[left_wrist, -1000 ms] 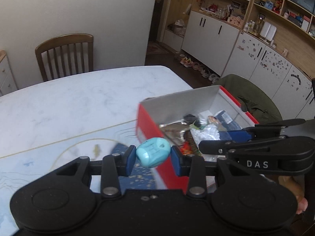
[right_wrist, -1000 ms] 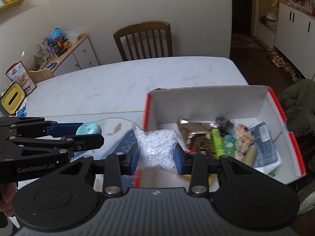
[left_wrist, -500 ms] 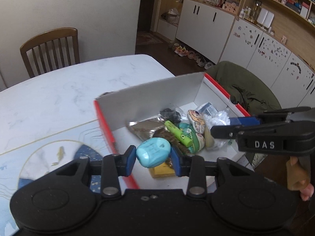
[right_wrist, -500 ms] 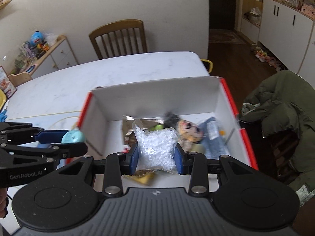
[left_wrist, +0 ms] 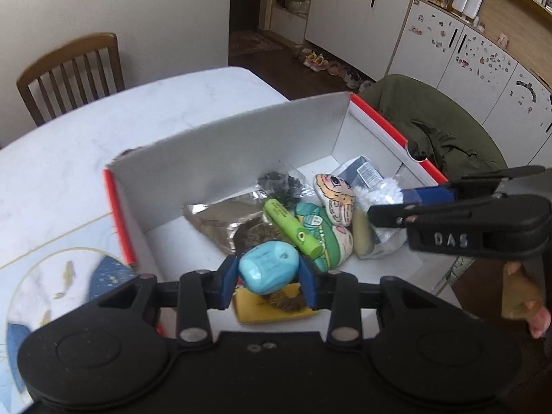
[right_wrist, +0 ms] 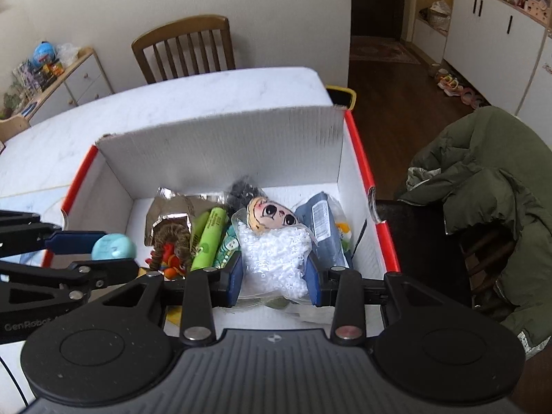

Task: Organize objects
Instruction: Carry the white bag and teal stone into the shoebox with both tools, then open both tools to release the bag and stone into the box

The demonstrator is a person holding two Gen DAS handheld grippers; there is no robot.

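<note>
Turquoise toy (left_wrist: pixel 269 268) sits pinched btwn the left gripper (left_wrist: pixel 268 281) jaws, held over the near-left part of the red-edged box (right_wrist: pixel 220 145). Right gripper (right_wrist: pixel 275 273) jaws clamp a clear bag of white beads (right_wrist: pixel 276 255), over the box's near-right side. Inside the box: green tube (right_wrist: pixel 208 238), doll face (right_wrist: pixel 272 214), foil pouch (left_wrist: pixel 224 219), dark blue packet (right_wrist: pixel 322 227), all touching in a heap. Box rests on the white marble bench (left_wrist: pixel 69 151), w/ a wooden chair (right_wrist: pixel 184 46) behind.

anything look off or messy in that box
Nothing spilled or broken. The box holds a loose jumble: a green tube leaning on a crumpled foil pouch, with a doll's head on top. Its far flap stands upright.
</note>
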